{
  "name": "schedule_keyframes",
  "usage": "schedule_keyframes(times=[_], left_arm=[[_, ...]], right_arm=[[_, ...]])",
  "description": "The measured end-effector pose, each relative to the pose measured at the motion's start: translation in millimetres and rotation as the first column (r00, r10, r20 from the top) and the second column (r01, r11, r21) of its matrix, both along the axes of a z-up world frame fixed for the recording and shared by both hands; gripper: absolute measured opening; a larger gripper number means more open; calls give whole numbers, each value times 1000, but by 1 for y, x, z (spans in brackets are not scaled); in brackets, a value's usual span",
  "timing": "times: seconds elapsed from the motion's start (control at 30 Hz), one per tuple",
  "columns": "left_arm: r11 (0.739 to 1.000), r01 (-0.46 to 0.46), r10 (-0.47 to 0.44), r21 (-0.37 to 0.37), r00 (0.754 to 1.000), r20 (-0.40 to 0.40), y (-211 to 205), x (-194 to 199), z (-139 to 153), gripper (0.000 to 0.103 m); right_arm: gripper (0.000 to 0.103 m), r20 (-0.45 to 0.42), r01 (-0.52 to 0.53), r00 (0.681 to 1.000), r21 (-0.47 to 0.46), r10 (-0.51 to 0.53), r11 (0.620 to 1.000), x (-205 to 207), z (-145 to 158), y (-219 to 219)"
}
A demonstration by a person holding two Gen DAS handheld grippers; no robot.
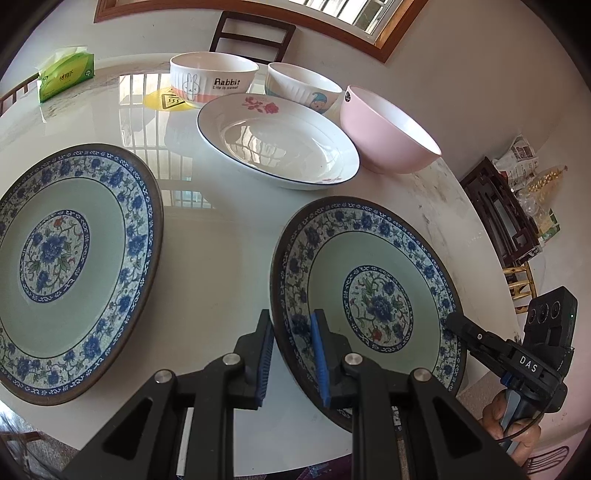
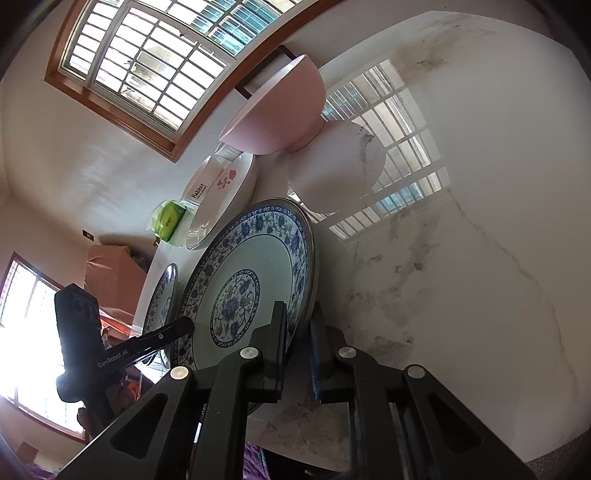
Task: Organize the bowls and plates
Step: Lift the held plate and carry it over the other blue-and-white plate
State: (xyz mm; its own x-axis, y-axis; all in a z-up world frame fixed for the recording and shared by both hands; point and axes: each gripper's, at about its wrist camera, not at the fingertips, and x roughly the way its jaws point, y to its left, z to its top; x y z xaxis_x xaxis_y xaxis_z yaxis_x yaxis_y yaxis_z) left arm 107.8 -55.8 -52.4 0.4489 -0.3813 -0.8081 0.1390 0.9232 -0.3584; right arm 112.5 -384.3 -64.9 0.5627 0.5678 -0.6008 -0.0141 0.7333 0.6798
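A blue-and-green floral plate [image 1: 369,295] is tilted up off the marble table [image 1: 221,229]. My left gripper [image 1: 291,354] straddles its near-left rim, one finger on each side, and is shut on it. My right gripper [image 2: 297,354] clamps the opposite rim of the same plate [image 2: 255,280]; it also shows in the left wrist view [image 1: 491,350]. A second matching plate [image 1: 70,273] lies flat on the left. Behind stand a white rose plate [image 1: 277,144], a pink bowl [image 1: 388,136], a Rabbit bowl [image 1: 214,79] and a cartoon bowl [image 1: 303,86].
A green tissue pack [image 1: 66,74] and a yellow round mat [image 1: 170,99] sit at the far left of the table. A dark chair [image 1: 255,35] stands behind the table. Dark wooden furniture with bags [image 1: 513,221] stands beyond the table's right edge.
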Motion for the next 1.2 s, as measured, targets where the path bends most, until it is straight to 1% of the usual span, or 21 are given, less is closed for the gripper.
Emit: schedule_keyframes(times=[0.23,0.7,0.9,1.2], left_arm=[[1000,-12,11,25,999,38,3,-4,7,20],[998,-67,65,15,996,67,28,-20,20,20],[994,-106,104,18,990,93,45,-26,27,20],[986,-166,164,7,982,98,77,-32,31,21]], right_arm=[[13,10,-12,1000,-2,12,1000,-4,0,3],[13,45,-59,997,-6,59,998,2,11,22],[13,58,-92,994,-14,92,996,7,16,37],[14,68,-150,986,-19,151,989,17,22,67]])
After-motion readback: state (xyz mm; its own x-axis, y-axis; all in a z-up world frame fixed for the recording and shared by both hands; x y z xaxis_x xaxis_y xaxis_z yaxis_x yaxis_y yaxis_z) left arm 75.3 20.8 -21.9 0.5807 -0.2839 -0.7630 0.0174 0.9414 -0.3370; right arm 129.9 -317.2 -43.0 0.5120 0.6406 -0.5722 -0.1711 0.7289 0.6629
